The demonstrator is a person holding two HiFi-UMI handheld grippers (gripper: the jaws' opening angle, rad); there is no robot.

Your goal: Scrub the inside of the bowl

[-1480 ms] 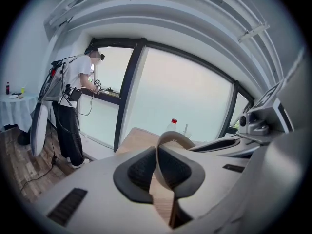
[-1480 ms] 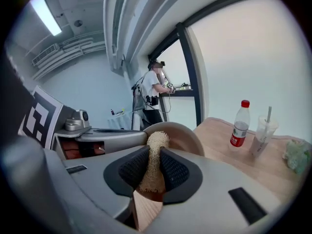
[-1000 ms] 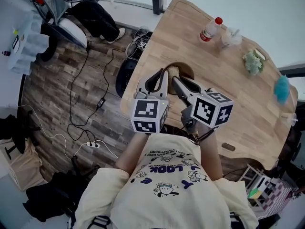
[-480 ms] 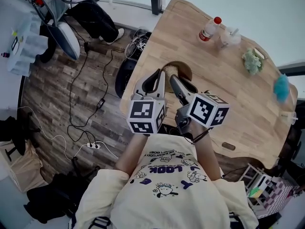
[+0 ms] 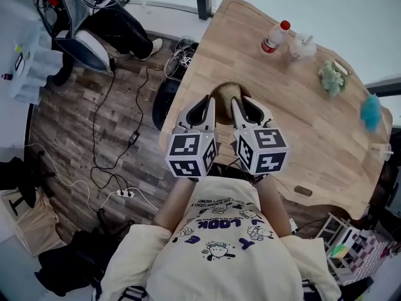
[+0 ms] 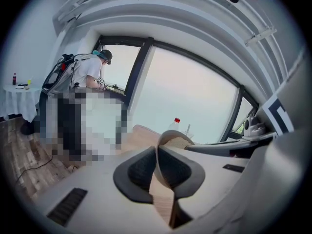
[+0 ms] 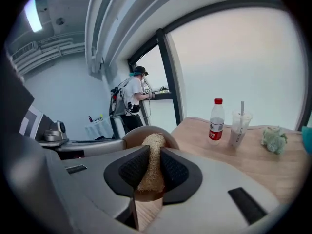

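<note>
A light wooden bowl [image 5: 227, 92] sits on the wooden table [image 5: 301, 130] near its left edge. My left gripper [image 5: 208, 101] is shut on the bowl's thin rim [image 6: 159, 152], one pad inside the wall and one outside. My right gripper [image 5: 237, 103] is shut on a tan loofah scrubber [image 7: 150, 162]. The scrubber's tip reaches up in front of the bowl [image 7: 132, 134], at its opening. In the head view the two grippers stand side by side over the near half of the bowl and hide the scrubber.
A red-capped water bottle [image 5: 276, 37] and a plastic cup with a straw [image 5: 302, 47] stand at the table's far side. A green clump [image 5: 332, 79] and a blue fluffy thing [image 5: 371, 116] lie further right. Cables run over the floor [image 5: 119, 137] on the left.
My right gripper has swung in from the right and now points straight at the bowl, parallel to the left one. The left gripper has kept its hold on the rim.
</note>
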